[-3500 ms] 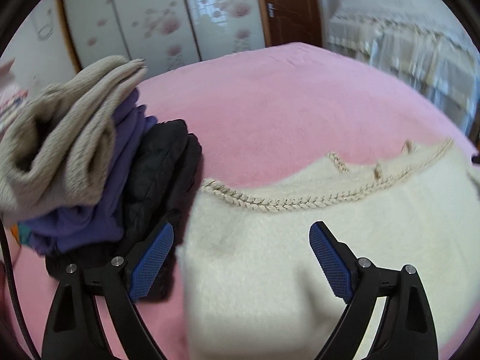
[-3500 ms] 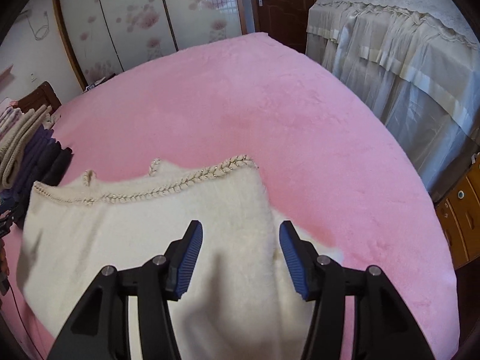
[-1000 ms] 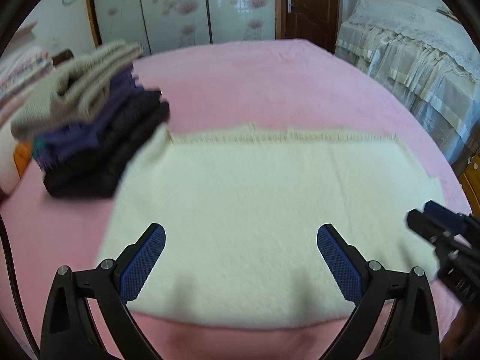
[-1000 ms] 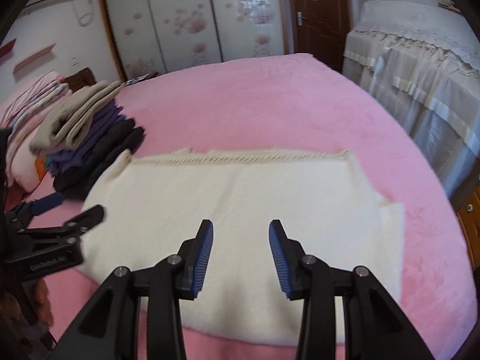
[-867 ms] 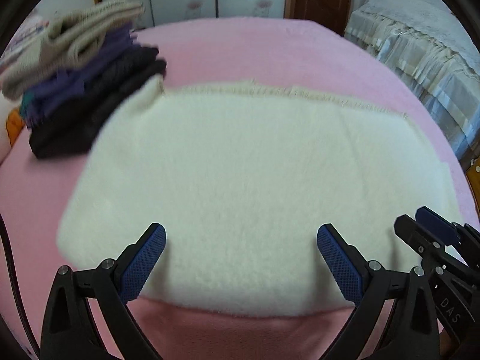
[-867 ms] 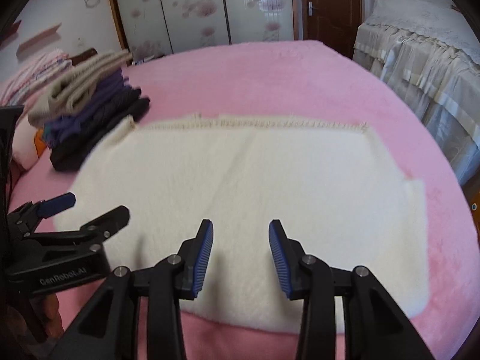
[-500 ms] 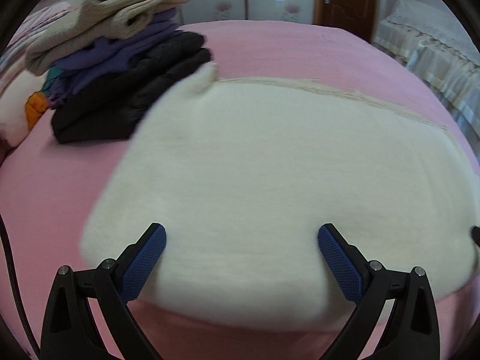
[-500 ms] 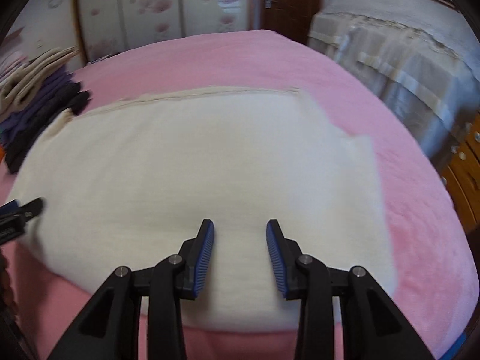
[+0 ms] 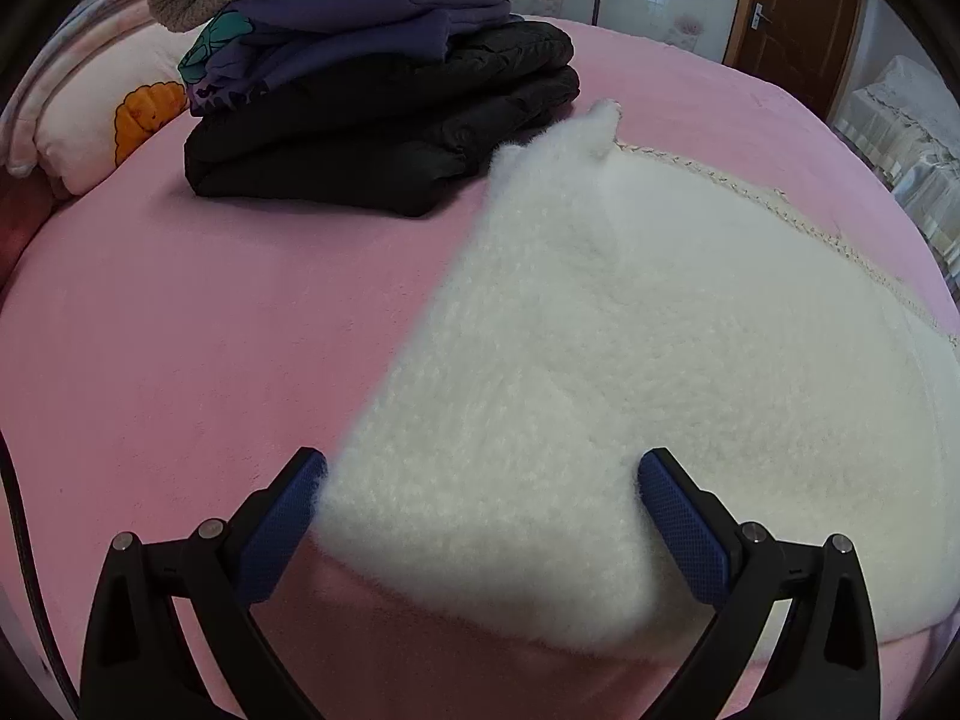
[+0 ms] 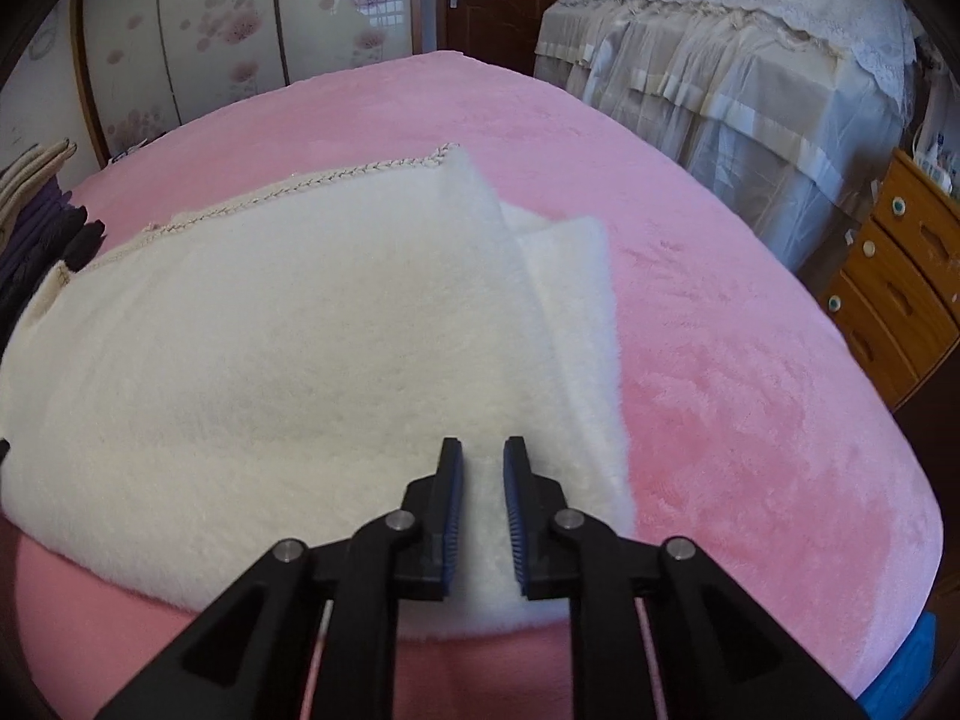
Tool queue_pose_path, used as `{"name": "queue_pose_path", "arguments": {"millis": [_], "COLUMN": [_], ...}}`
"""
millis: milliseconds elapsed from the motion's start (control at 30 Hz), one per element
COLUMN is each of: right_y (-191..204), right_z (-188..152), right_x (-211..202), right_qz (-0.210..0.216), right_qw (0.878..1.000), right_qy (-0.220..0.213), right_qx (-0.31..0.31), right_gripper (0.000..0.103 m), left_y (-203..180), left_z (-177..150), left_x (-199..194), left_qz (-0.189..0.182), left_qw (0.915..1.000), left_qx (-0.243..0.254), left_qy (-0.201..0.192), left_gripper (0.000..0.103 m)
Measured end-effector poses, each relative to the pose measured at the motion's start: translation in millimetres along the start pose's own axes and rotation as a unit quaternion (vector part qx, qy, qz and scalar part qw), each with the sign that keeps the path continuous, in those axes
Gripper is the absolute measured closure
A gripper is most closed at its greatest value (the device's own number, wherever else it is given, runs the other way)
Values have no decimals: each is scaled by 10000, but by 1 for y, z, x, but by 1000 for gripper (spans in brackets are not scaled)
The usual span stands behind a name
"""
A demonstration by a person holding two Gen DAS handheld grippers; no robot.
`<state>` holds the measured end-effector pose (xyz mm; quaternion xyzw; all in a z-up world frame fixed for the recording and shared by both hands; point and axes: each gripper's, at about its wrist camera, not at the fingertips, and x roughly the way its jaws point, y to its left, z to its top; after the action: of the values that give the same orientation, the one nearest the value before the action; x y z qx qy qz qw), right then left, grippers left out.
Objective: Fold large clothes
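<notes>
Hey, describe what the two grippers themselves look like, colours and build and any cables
Both the left gripper and the right gripper are black, angular frames with triangular cut-outs and silver rivets at the joints. Their fingers carry blue, cross-hatched pads. A thin dark cable runs along the left view's edge.

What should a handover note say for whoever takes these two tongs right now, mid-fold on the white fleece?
Left tongs: wide open, straddling the near left corner of the white fleece garment; nothing gripped.
Right tongs: nearly closed on the garment's near right edge; a firm pinch cannot be confirmed.
Garment lies flat on the pink bed, braided trim far side, beside the folded stack.
Done: spread out.
Left: grip both near corners, fold toward the trim, then stack.
</notes>
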<state>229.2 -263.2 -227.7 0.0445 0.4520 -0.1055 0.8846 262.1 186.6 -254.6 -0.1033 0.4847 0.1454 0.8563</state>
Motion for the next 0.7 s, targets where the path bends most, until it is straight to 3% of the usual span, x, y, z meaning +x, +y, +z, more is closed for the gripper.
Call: {"name": "queue_pose_path", "arguments": {"millis": [167,333,533,700], "right_y": [3,11,42,75], "right_z": [1,2,5,11], "right_x": [-10,-37,-70,-97], "right_qz": [81,439,987,1234], "right_qw": [9999,9988,9947,9906], "right_qy": [48,-33,-269,-569], "right_qx": [65,227,85,-160], "right_gripper": [82,82,80,79], "left_y": [-3,-1,8,21], "left_z": [0,-2,-11,-22], "left_x": [-21,-55,-89,-94], "left_qz": [-118,-670,-1416,-1871], "left_qw": [9998,9975,9881,9770], "left_qx": [34,-79,-484,-879], "left_qy": [125,208,345,519], "left_gripper": [0,0,0,0]}}
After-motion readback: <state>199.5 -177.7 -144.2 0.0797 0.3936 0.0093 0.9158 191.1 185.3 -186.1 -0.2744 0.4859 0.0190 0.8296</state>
